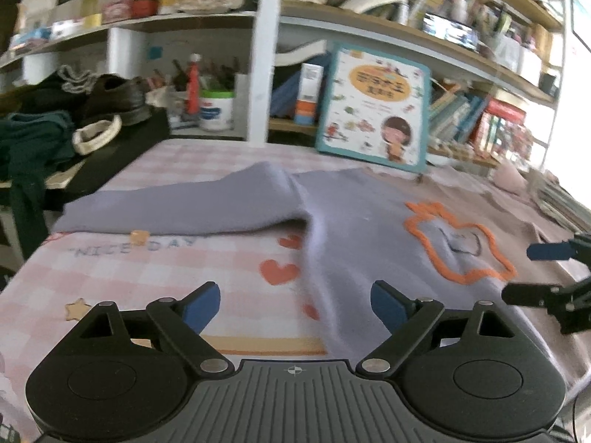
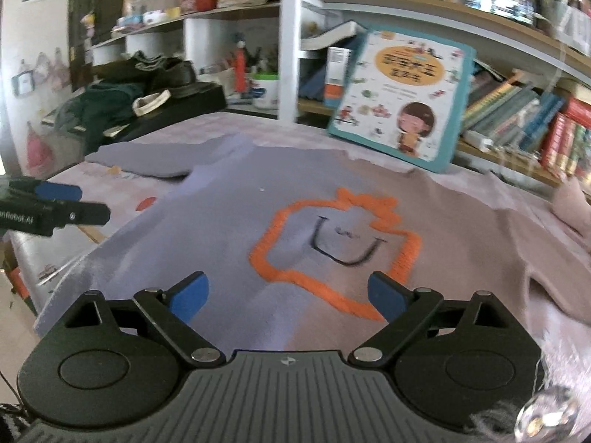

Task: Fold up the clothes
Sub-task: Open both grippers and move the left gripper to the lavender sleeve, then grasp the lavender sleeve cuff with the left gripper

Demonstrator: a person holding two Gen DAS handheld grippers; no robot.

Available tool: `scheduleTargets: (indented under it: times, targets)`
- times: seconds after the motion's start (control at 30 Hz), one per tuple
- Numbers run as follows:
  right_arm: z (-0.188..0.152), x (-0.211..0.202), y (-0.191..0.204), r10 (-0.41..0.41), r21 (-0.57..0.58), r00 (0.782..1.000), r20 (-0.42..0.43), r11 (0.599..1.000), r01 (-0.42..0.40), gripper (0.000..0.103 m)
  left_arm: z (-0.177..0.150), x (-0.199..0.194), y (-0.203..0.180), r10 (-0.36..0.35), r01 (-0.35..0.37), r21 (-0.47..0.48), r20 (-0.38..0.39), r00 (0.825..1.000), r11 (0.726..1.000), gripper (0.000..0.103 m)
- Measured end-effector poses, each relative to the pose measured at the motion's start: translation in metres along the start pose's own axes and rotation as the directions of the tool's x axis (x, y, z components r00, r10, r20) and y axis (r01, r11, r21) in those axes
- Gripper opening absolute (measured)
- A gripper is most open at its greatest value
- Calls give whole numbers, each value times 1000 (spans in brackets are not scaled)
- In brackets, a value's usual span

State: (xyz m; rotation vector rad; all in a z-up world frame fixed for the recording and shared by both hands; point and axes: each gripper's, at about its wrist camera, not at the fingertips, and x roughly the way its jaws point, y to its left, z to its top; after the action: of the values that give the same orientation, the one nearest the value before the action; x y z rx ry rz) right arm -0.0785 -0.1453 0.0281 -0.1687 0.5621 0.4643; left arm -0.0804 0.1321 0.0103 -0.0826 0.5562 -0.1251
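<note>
A lilac sweater [image 1: 362,221] with an orange outlined smiley shape [image 1: 458,247] lies flat on the table, front up. Its left sleeve [image 1: 177,206] stretches out to the left. In the right wrist view the sweater [image 2: 221,221] fills the middle, with the orange shape [image 2: 332,243] just ahead. My left gripper [image 1: 295,304] is open and empty, hovering over the sweater's left edge. My right gripper [image 2: 290,295] is open and empty above the sweater's lower front. The right gripper shows at the right edge of the left wrist view [image 1: 535,273]; the left gripper shows at the left edge of the right wrist view [image 2: 70,203].
A pink checked tablecloth [image 1: 147,277] covers the table. A children's book [image 1: 376,107] leans against the bookshelf [image 1: 480,74] behind. Dark clothes and a shoe [image 1: 110,99] pile at the far left. A pink cloth [image 2: 572,206] lies at the right.
</note>
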Motion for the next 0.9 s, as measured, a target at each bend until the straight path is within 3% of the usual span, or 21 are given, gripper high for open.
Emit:
scheduleTargets:
  times: [0.37, 0.6, 0.9]
  targets:
    - [16, 38, 12, 50, -57, 999, -15, 997, -51, 94, 11, 10, 40, 116, -116, -10, -11, 993, 993, 92]
    - [15, 40, 9, 17, -84, 1000, 7, 996, -16, 94, 18, 17, 64, 146, -147, -73, -9, 989, 987, 92]
    - [11, 49, -16, 51, 14, 998, -27, 999, -51, 95, 32, 34, 103, 228, -226, -125, -1, 974, 966, 91]
